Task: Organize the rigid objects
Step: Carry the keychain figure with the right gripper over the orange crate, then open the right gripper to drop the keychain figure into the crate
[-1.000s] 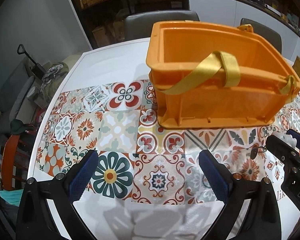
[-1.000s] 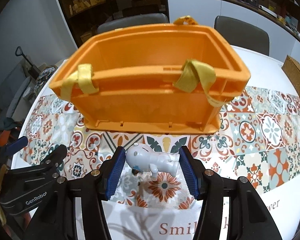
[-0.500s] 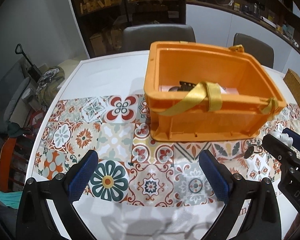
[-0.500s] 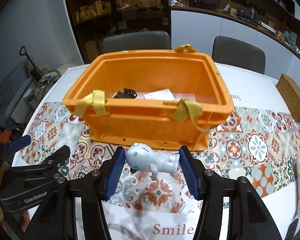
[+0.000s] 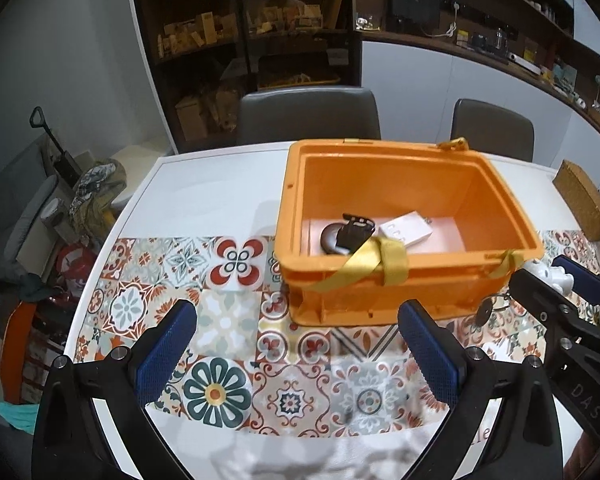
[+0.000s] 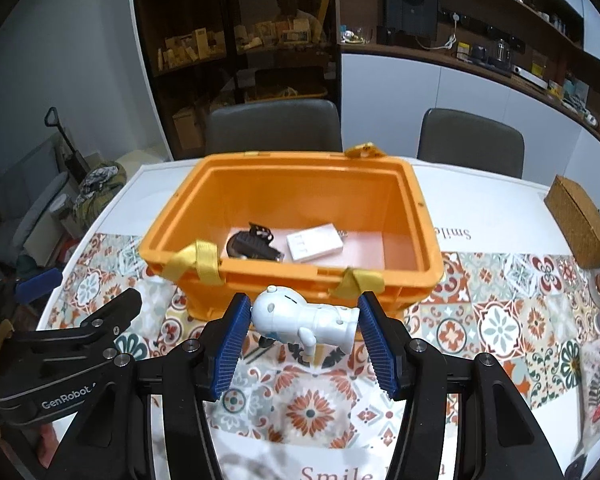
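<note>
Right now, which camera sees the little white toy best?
The right wrist view: the white toy fills the middle, squeezed between the right gripper's pads. The left wrist view catches only a sliver at its right edge.

Two grey chairs (image 6: 274, 126) behind the table, woven brown box (image 6: 580, 220) at right, perhaps wicker, dark shelving (image 6: 236, 48) beyond

This looks like the eating room of a home. Two grey chairs (image 6: 274, 126) stand just behind a white counter (image 5: 204, 196) with a bright flower-tile mat (image 5: 228, 340) on it. Behind the chairs is a dark shelf cupboard (image 6: 236, 52) full of small boxes, and to the right of it a long wall shelf (image 6: 500, 60) holds cups, jars and a plugged-in cable.
</note>
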